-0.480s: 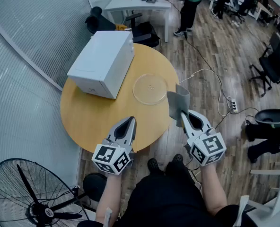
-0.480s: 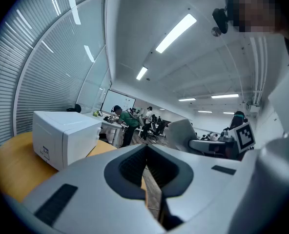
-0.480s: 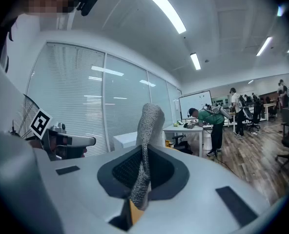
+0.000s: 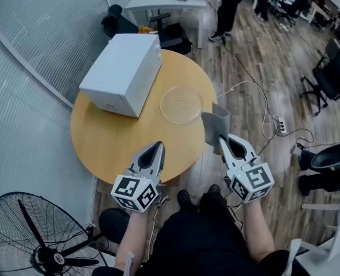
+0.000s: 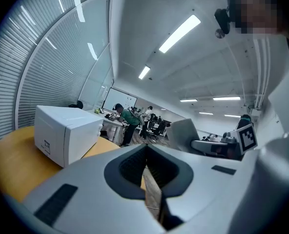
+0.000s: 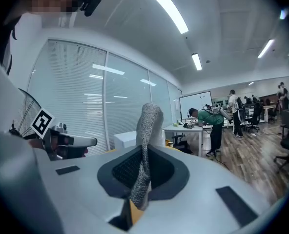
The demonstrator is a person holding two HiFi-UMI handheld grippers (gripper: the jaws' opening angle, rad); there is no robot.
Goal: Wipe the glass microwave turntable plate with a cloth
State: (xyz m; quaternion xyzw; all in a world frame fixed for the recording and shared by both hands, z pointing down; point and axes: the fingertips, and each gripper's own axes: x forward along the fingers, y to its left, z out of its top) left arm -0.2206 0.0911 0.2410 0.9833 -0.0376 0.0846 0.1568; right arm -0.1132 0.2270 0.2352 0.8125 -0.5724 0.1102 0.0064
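The plate (image 4: 182,104) is lying flat on the table (image 4: 109,140), at 4 o'clock of the microwave (image 4: 121,73), with nothing touching it, so wiping is not yet beginning. The cloth (image 4: 216,126) is standing up near the plate's 4 o'clock, with the right gripper (image 4: 224,142) clamping it. The left gripper (image 4: 156,148) is hovering at the plate's 7 o'clock, its jaws pressing together on nothing.

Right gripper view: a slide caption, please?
The right hand-held gripper is shut on a grey cloth, with an office behind.
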